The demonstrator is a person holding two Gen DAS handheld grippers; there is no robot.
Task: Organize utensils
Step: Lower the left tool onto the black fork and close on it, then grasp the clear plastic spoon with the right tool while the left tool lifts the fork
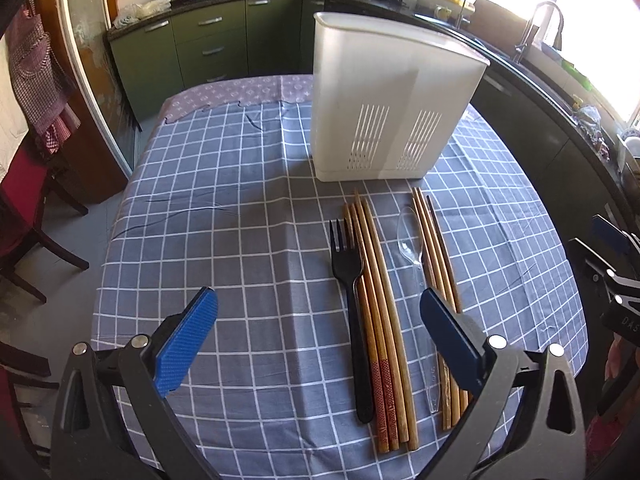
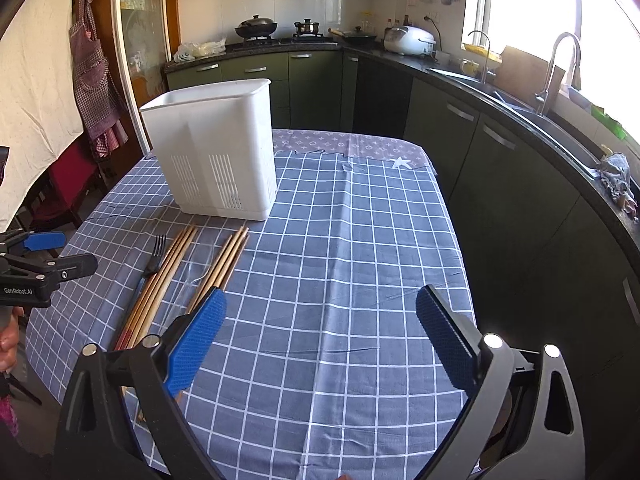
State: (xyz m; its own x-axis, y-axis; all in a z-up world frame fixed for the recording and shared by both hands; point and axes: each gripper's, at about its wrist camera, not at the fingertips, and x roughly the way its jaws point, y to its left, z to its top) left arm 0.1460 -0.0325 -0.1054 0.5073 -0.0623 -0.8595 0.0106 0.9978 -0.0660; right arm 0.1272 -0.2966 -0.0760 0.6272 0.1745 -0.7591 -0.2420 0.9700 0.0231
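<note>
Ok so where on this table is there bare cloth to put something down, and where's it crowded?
Bare checked tablecloth lies left of the black fork and white utensil holder, and also right of the right chopstick bundle, toward the counter. It is crowded in front of the holder: fork, left chopstick bundle, clear spoon, more chopsticks.

Holders: one white holder (image 1: 394, 108), upright on the cloth, with two slotted vent panels on its near face.
Forks: one black fork (image 1: 352, 312), touching the left bundle.
Spoons: one clear spoon (image 1: 414, 256), lying between the two bundles.
Chopsticks, left bundle (image 1: 380, 320): about five wooden sticks; the exact count is hard to tell where they overlap.
Chopsticks, right bundle (image 1: 438, 264): about four, one of them darker.
Bundles: two, side by side, near the holder.
Grippers: two, the left (image 1: 318, 328) and the right (image 2: 320, 332), each with two blue pads spread apart.
</note>
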